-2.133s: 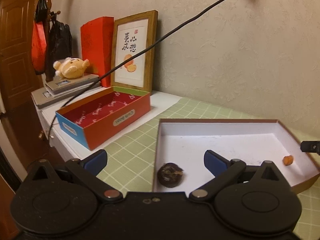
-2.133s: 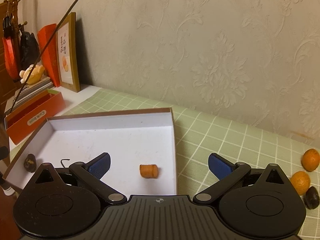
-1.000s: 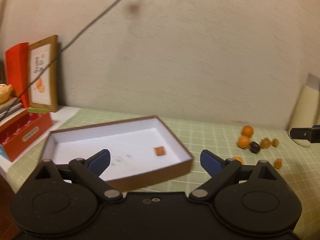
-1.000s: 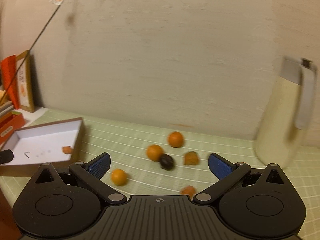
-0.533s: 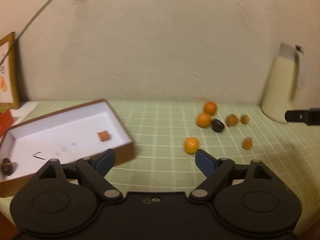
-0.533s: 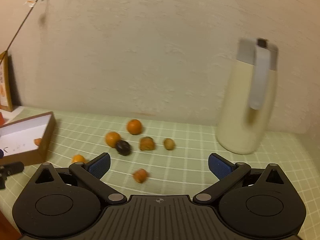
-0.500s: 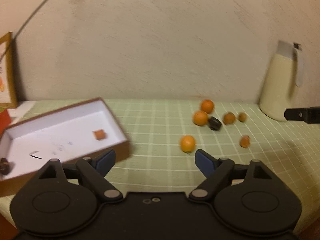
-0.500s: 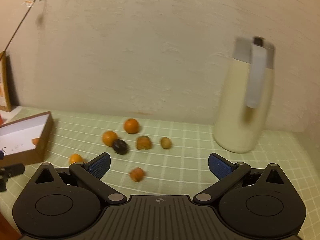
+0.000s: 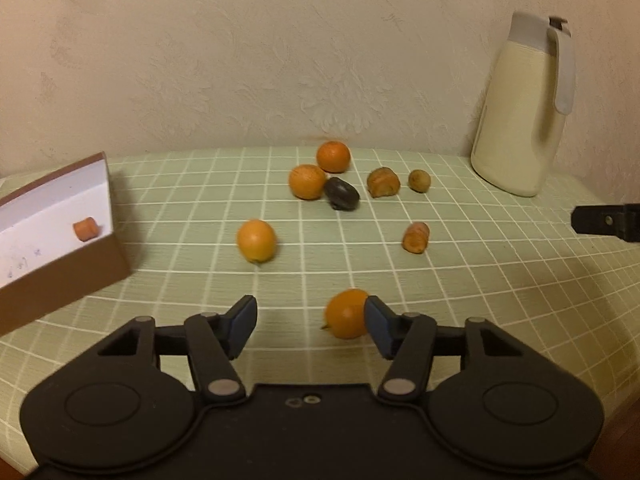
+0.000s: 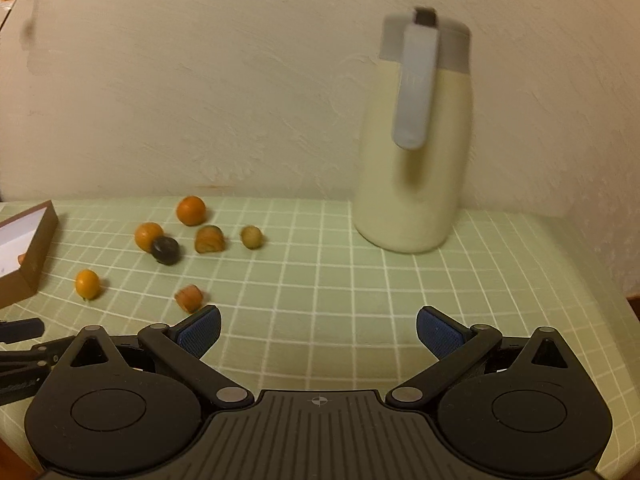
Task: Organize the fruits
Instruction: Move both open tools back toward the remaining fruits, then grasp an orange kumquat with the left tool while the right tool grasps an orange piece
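- The left gripper (image 9: 310,325) is closing on the near orange (image 9: 345,314), which sits off-centre against the right pad and could roll away.
- The right gripper (image 10: 318,330) is wide open and empty.

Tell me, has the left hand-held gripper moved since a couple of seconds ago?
Yes. The left hand-held gripper has swung right, away from the white box it faced before, to the loose fruit on the checked cloth; its jaws are closing around an orange fruit.

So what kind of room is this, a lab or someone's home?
Most likely a home: embossed floral wallpaper, a green checked tablecloth scattered with small fruits, and a cream thermos jug by the wall.
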Tool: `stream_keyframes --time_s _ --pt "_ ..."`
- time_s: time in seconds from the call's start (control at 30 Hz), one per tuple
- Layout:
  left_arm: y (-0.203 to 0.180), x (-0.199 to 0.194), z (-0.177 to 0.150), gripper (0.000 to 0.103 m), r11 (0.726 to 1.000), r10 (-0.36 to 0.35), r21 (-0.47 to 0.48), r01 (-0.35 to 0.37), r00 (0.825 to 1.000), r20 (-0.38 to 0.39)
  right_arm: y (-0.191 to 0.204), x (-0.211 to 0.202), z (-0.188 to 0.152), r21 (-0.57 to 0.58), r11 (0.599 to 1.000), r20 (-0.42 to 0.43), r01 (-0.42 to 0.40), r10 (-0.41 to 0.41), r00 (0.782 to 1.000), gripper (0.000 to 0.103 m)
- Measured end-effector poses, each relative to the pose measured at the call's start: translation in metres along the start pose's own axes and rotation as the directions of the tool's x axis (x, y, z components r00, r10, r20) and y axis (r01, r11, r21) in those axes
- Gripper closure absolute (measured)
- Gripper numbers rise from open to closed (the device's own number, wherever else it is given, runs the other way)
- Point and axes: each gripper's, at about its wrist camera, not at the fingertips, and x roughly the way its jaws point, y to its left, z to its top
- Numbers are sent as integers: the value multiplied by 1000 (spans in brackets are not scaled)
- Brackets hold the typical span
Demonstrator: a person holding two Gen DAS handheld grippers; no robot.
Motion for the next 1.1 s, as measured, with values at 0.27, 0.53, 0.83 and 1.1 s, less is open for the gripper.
stream_keyframes --time_s 0.27,0.53,0.83,1.1 --pt "-26 22 -7 67 998 12 60 -8 998 -56 -20 -1 -10 15 1000 -23 17 -17 1000 0" --pt "-20 27 -5 78 999 5 37 -3 999 -46 -22 4 -13 39 999 -33 -5 7 999 0" --pt "8 12 3 78 999 30 -19 -31 999 -20 3 32 -18 18 995 -37 -98 99 994 0" --pt "46 -7 5 78 996 70 -60 -71 997 -11 48 63 -11 -67 979 -1 -194 194 981 0"
